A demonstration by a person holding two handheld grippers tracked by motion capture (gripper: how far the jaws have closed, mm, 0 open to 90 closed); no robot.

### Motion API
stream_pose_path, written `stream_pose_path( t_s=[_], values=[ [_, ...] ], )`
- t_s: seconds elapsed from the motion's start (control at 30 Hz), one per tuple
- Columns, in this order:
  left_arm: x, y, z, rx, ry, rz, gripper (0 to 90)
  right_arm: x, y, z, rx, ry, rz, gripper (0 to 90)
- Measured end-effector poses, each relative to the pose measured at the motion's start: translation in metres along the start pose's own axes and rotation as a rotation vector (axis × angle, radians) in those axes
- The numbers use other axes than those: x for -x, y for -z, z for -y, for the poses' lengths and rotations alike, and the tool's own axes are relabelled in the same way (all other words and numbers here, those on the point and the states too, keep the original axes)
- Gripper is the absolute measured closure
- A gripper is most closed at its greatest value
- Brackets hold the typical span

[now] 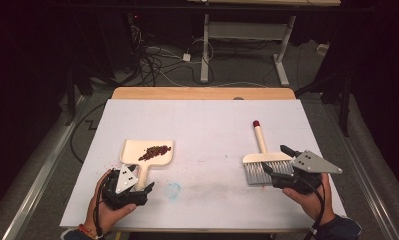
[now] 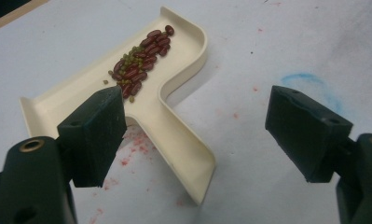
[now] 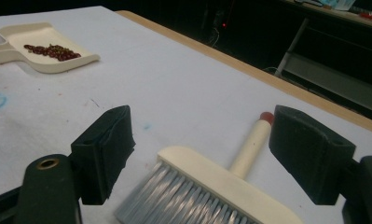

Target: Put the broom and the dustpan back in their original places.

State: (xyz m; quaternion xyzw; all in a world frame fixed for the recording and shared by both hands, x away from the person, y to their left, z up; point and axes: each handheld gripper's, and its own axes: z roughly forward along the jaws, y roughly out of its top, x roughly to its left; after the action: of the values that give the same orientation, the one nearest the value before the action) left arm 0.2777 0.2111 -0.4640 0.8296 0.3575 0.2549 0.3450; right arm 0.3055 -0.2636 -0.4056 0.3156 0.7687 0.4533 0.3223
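The white table [image 1: 207, 120] carries one cream dustpan [image 1: 137, 152] holding a single heap of red and green beans [image 1: 155, 151], too many and too small to count, one cream hand brush [image 1: 264, 162], and two hand-held grippers.

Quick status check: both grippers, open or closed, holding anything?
Left gripper: open, holding nothing, jaws on either side of the dustpan handle.
Right gripper: open, holding nothing, jaws on either side of the brush.
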Motion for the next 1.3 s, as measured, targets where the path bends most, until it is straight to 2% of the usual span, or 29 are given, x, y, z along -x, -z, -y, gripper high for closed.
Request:
stream_pose_path(
  t_s=[0.07,0.33,0.47,0.67,0.87,0.9,0.97,1.1,1.2,1.3],
  values=[
    [0.0,0.0,0.0,-0.001,-0.003,-0.003,20.0,-0.001,0.0,0.003,-0.014,0.006,0.015,21.8],
    [0.002,-0.002,-0.001,-0.003,-0.015,-0.002,20.0,-0.009,-0.001,0.016,-0.027,0.017,0.011,21.8],
    [0.002,-0.002,-0.001,-0.001,-0.026,-0.001,20.0,-0.009,0.002,0.023,-0.013,0.0,0.009,21.7],
    [0.003,-0.003,-0.001,0.001,-0.031,0.004,20.0,-0.011,0.003,0.034,-0.037,-0.001,0.01,21.5],
    [0.003,-0.006,-0.002,-0.001,-0.047,0.005,20.0,-0.015,0.003,0.045,-0.05,0.031,0.025,21.6],
    [0.002,-0.006,-0.002,0.007,-0.06,0.003,20.0,-0.015,0.003,0.047,-0.052,0.038,0.027,21.6],
    [0.003,-0.006,-0.002,0.008,-0.062,0.004,20.0,-0.016,0.003,0.051,-0.056,0.049,0.046,21.6],
    [0.003,-0.006,-0.003,0.013,-0.063,0.007,19.9,-0.016,0.003,0.059,-0.071,0.018,0.025,21.6],
    [0.004,-0.006,-0.003,0.013,-0.065,0.007,19.4,-0.017,0.002,0.064,-0.088,0.045,0.017,21.7],
    [0.005,-0.006,-0.004,0.014,-0.071,0.005,19.4,-0.017,0.002,0.066,-0.082,0.028,0.006,21.7]
  ],
)
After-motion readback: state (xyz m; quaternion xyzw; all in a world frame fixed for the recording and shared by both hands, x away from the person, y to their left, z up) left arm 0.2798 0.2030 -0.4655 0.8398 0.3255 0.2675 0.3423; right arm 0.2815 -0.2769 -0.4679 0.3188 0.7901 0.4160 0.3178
